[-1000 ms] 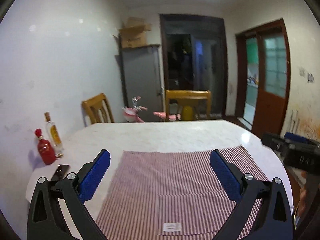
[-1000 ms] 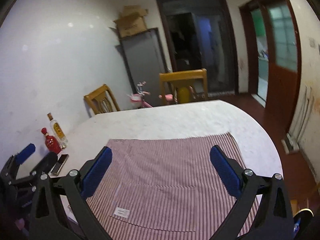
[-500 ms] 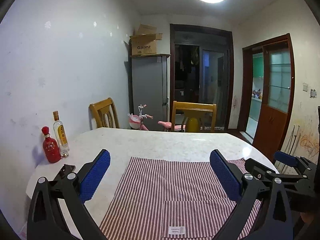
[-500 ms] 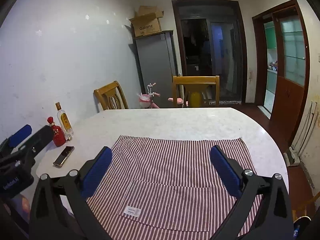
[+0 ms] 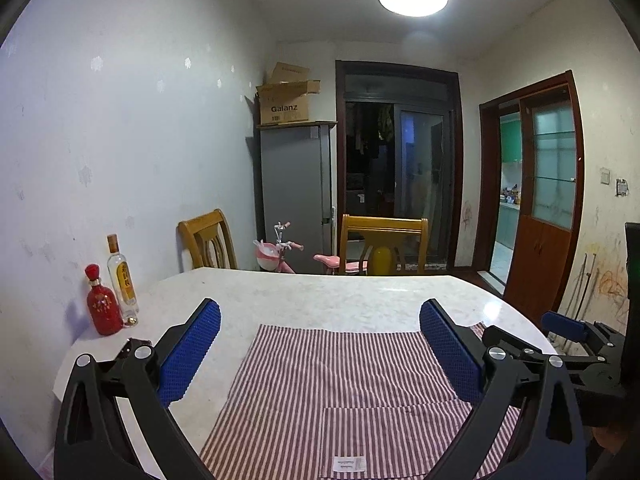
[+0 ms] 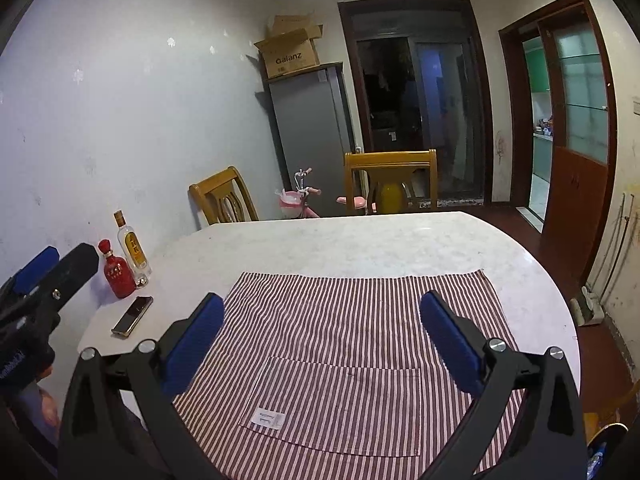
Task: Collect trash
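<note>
Plainly, no trash shows on the worktop (image 6: 360, 240) in either view, so the task's thing cannot be placed; the step in hand looks like the opening survey, with nothing yet picked up.

Largest in both views is the pale, marble-look worktop, filling the middle of the frame and curving off at the right. Spread flat over its near half lies a red-and-white striped cloth (image 6: 352, 312), seemingly an apron with a sewn pocket and a small white label (image 6: 269, 419) at lower centre. Behind, at upper centre, stands a grey fridge (image 5: 296, 196) with a Galanz cardboard box (image 5: 285, 104) on top, and two wooden chairs (image 5: 382, 240) sit at the far edge.

At the left of the frame, against the wall, a clear bottle with a yellow label (image 6: 132, 246) stands just beside a red bottle (image 6: 116, 270). Near them, in the right wrist view, a dark phone (image 6: 133, 315) lies flat on the bare worktop.

The left gripper (image 5: 320, 346) hangs above the near edge of the cloth, its blue-padded fingers (image 5: 190, 350) spread wide and holding nothing. The right gripper (image 6: 322, 342) is likewise empty, its fingers (image 6: 450, 346) wide apart over the cloth.

The next move probably calls for finding the trash first: turning the cameras toward the floor or the worktop's edges, since neither bottle is clearly refuse. Only then would a wide-fingered approach be worth making.
</note>
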The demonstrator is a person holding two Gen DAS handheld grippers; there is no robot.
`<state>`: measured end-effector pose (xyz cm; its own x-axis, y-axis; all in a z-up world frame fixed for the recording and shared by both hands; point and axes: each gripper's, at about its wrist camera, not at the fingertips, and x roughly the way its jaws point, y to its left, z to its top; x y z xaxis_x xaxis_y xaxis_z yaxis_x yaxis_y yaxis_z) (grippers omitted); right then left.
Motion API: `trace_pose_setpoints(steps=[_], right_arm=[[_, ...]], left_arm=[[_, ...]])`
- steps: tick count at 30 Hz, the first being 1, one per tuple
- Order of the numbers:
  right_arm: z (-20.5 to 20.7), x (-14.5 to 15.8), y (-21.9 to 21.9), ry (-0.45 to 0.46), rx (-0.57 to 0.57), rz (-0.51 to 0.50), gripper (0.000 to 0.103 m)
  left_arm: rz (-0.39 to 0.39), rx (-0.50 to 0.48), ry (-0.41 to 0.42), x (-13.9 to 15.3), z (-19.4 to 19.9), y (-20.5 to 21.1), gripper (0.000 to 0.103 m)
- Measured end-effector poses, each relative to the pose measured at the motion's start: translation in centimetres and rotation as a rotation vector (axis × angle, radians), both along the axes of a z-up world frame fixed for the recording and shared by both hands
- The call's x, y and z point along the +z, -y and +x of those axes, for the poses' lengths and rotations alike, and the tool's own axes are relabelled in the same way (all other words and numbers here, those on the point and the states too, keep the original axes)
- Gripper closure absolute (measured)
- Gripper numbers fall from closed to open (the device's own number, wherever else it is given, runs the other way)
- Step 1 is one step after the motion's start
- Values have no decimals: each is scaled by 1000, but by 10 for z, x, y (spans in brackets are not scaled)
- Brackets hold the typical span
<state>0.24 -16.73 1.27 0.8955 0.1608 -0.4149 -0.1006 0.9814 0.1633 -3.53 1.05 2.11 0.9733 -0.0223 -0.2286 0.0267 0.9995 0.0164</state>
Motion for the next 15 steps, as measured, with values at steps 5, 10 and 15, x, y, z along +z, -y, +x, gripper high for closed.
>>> trace_pose_setpoints(steps=[5,10,15], right_arm=[[-2,0,2,7,-3,4,5],[-4,-1,3,18,-11,15,5],[-4,-3,2,8,-5,17,5]], left_arm=[[-1,-1,4,1,-1,2,6],[0,4,4,2,-1,2,6],[11,17,3,1,1,1,6]])
